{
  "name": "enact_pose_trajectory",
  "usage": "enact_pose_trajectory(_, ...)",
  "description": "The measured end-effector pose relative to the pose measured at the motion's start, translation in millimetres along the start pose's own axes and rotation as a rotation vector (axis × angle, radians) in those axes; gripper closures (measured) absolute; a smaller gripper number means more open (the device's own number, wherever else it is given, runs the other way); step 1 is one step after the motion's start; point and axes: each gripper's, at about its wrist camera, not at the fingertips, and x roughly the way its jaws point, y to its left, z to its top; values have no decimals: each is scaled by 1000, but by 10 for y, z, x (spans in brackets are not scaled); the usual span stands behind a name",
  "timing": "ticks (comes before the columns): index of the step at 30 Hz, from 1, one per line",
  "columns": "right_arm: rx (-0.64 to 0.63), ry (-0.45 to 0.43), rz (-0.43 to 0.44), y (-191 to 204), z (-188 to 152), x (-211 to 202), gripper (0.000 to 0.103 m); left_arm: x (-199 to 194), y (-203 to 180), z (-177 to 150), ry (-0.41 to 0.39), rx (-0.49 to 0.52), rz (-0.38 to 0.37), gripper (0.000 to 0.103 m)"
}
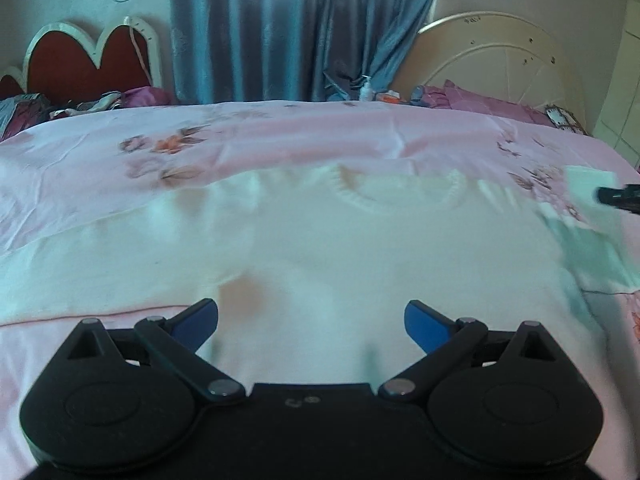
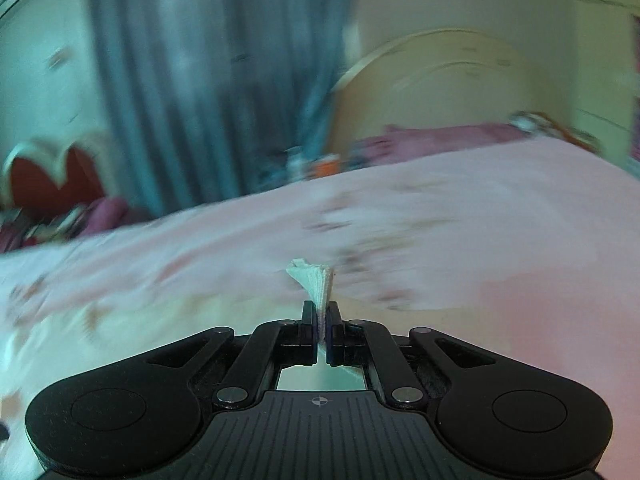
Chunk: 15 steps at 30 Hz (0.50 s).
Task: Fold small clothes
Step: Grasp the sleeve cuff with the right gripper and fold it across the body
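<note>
The right gripper [image 2: 321,322] has its two fingers pressed together on a bunched fold of pale knitted cloth, a small tuft of which fans out just above the fingertips in the middle of the right wrist view. That cloth belongs to the white shirt [image 1: 304,240], which lies spread flat on the bed [image 1: 280,132] in the centre of the left wrist view, its ribbed collar toward the top and one sleeve lifted and blurred at the right edge of the frame, where the dark tip of the right gripper shows. The left gripper [image 1: 311,320] sits at the bottom of its view with its blue-padded fingers [image 1: 426,326] spread wide apart and nothing between them, over the lower part of the shirt. A faint brownish mark [image 1: 244,294] shows on the shirt just beside the left finger. The bed cover is pink with a flower print [image 1: 168,152]. Behind it, at the top of the frame, hangs a blue curtain [image 1: 280,28], with a red heart-shaped headboard [image 1: 80,60] in the upper left and a cream rounded headboard [image 1: 500,60] in the upper right.
</note>
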Motion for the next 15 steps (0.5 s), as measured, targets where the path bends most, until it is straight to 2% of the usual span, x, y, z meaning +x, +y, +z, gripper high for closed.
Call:
enact_pose_trajectory(3,-71,36,62,609,-131,172,100,-60,284,-64,-5,-35,-1,4)
enact_pose_trajectory(7,-143,83,125,1198,-346,376,100,-134,606,-150,-9,-78,9,4)
enact_pose_trajectory(13,-169,198,183,1547,-620,652,100,-156,880,-223,6,-105,18,4)
enact_pose_trajectory(15,-210,188,187,1621,-691,613,85,-158,886,-203,3,-103,0,3)
